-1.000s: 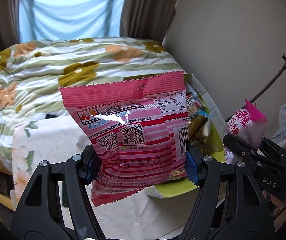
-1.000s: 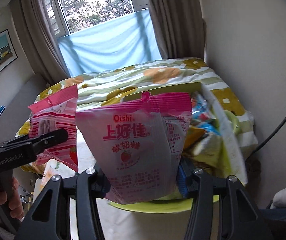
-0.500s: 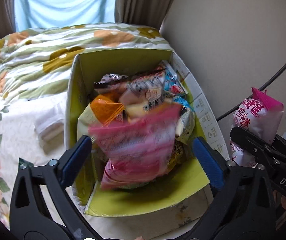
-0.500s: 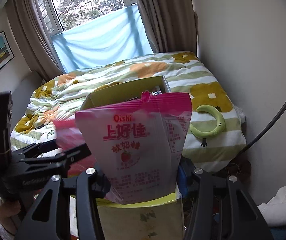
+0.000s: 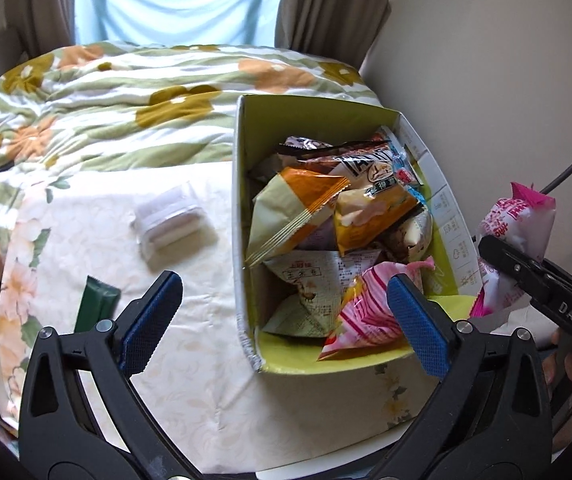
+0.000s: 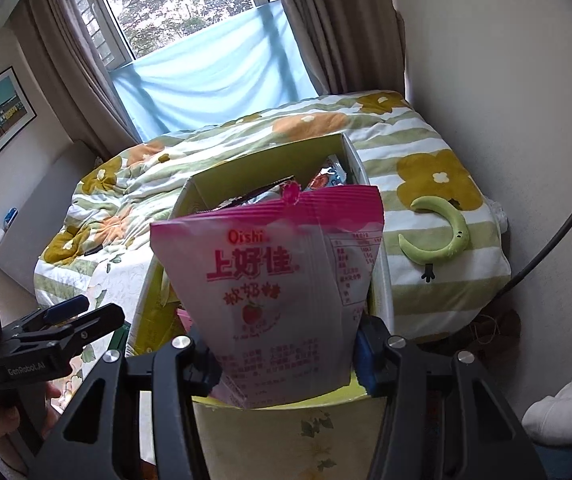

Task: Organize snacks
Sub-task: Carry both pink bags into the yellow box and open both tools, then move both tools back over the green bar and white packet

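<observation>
Box [image 5: 241, 208] mid-frame already stuffed, striped pink bag [image 5: 366, 312] dropped in lower right, left gripper [image 5: 281, 320] released, right gripper [image 6: 286, 356] clenched on Oishi bag [image 6: 273, 280], plus green packet [image 5: 97, 308] left.

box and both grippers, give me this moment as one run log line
left gripper: open, empty | right gripper: shut on Oishi bag | striped pink bag: in box

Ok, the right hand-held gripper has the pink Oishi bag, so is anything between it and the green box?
Nothing visible blocks it. The pink-and-white Oishi candy bag sits upright in the right hand-held gripper just above the near edge of the open yellow-green cardboard box. The box is crowded with snack packets, and the open left hand-held gripper hovers near that corner.
</observation>
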A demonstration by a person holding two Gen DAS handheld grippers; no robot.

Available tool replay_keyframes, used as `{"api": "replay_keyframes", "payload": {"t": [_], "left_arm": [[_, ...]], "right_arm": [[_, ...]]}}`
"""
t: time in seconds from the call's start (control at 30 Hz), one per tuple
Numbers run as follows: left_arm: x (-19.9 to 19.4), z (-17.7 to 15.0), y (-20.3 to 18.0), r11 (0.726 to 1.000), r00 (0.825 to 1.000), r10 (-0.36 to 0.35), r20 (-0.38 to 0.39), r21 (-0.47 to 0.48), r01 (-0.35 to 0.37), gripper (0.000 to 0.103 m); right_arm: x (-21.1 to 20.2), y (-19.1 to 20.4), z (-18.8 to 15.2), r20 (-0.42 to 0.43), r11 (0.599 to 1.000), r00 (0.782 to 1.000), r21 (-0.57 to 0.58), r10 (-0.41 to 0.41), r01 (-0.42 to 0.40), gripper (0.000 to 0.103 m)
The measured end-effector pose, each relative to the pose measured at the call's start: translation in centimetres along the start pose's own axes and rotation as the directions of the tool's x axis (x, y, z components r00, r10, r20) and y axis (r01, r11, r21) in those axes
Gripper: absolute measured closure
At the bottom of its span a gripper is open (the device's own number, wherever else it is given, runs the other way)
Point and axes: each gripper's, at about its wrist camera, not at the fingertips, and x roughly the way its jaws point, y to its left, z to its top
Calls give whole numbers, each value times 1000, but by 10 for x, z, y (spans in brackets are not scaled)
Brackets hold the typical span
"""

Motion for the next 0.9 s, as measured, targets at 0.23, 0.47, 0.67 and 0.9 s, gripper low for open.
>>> {"api": "replay_keyframes", "payload": {"t": [0.23, 0.47, 0.67, 0.9], "left_arm": [[-22, -4, 8, 998, 997, 55, 46, -1, -55, 2], [-24, -22, 14, 995, 994, 101, 36, -28, -100, 2], [-32, -36, 16, 994, 994, 96, 48, -64, -93, 2], [-55, -43, 19, 990, 988, 129, 79, -72, -124, 2]], "right_arm": [[24, -1, 9, -67, 999, 997, -25, -49, 48, 41], [22, -12, -6, -54, 997, 996, -41, -73, 70, 1], [10, -14, -15, -32, 996, 998, -77, -51, 48, 1], [-6, -1, -14, 1, 994, 1000, -110, -21, 21, 1]]}}
